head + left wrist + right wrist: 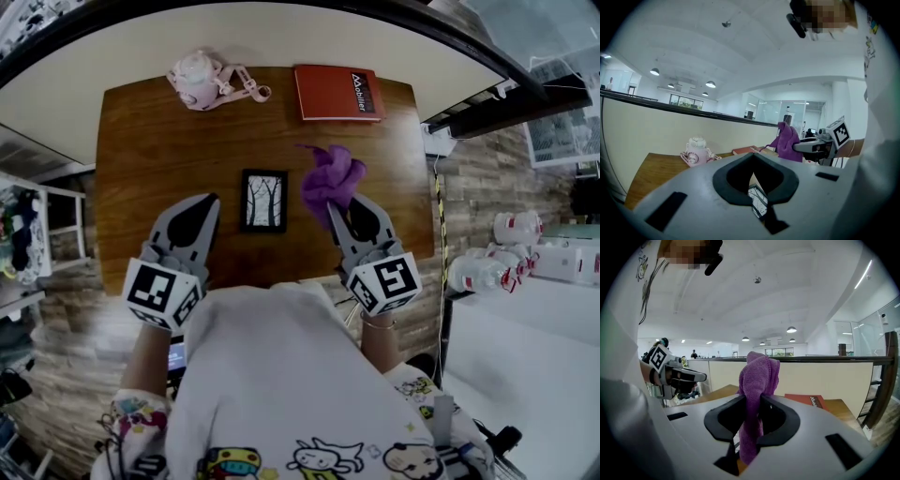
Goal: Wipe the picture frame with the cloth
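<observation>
The cloth is purple, the picture frame black around black-and-white trees. The worktop is brown wood grain, the book red, the bottle pale pink.

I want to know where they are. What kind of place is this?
Probably a big open office or workshop, not a home: round ceiling lamps, glass-walled rooms behind a low partition, and a wooden table.
</observation>
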### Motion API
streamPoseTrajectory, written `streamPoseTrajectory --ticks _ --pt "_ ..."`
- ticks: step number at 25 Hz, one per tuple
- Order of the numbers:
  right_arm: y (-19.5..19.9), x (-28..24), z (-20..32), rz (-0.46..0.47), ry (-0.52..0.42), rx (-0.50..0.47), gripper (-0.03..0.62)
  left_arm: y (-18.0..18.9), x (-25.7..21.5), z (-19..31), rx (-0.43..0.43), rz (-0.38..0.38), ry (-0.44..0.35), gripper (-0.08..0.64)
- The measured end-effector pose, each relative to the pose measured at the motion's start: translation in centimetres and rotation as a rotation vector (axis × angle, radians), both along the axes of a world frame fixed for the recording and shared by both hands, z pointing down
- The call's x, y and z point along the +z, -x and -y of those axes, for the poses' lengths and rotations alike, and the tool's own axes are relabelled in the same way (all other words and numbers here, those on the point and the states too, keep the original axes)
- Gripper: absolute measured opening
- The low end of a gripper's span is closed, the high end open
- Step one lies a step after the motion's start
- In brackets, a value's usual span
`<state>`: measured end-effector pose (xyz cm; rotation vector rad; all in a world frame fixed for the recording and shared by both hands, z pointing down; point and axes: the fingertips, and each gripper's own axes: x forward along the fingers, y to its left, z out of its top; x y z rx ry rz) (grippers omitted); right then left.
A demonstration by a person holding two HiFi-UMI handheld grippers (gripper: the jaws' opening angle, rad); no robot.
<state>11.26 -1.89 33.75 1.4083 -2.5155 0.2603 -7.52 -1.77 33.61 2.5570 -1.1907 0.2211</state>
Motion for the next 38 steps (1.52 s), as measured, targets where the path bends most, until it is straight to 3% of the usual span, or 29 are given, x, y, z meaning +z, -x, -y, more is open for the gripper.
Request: streamPoseTrajectory --ticks 38 --pt "0.78 0.95 -0.54 -0.023 0.023 -0.005 0.063 0.32 0.64 -0.24 -0.005 0.019 0.010 0.004"
